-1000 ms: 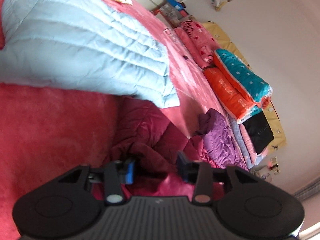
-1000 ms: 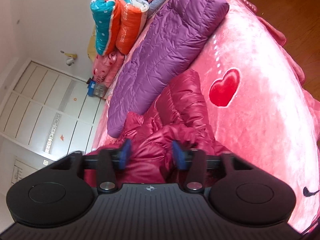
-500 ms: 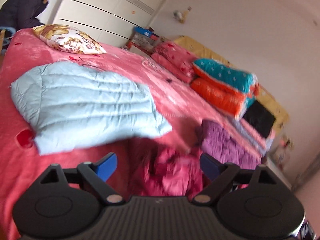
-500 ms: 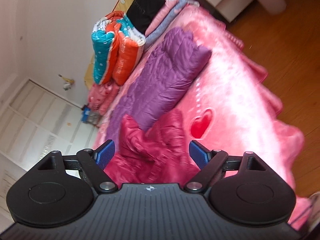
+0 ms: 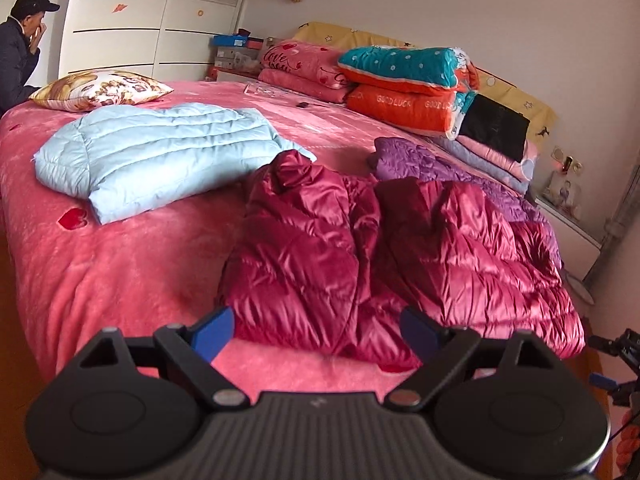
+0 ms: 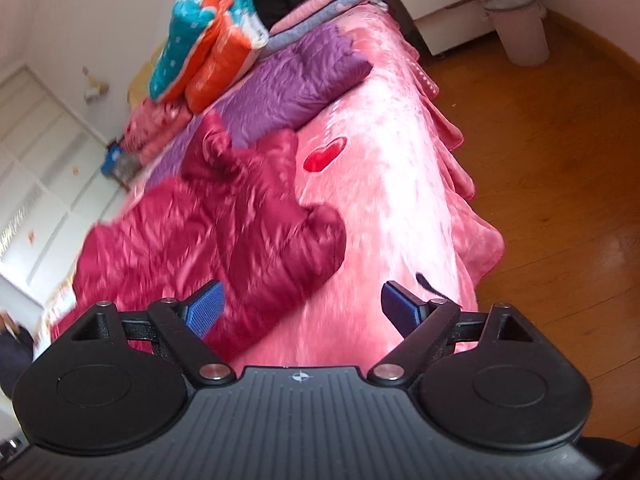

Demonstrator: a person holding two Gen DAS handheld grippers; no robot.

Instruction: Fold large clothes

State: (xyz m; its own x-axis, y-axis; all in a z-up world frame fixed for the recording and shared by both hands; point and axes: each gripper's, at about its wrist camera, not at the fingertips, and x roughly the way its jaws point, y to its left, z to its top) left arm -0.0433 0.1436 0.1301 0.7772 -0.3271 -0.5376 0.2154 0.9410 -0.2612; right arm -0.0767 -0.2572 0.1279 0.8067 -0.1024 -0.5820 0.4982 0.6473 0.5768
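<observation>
A crimson puffer jacket lies crumpled on the pink bed; it also shows in the right wrist view. A folded light blue puffer jacket lies to its left. A purple puffer jacket lies behind it, also in the right wrist view. My left gripper is open and empty, held back above the bed's near edge in front of the crimson jacket. My right gripper is open and empty, above the bed beside the jacket's edge.
Folded quilts, teal over orange, are stacked at the headboard with pink bedding. A patterned pillow lies far left. A person sits by the wardrobe. A nightstand and bin stand on the wooden floor.
Both grippers opened, let go of the crimson jacket and pulled back from the bed. The jacket now lies spread on the blanket.
</observation>
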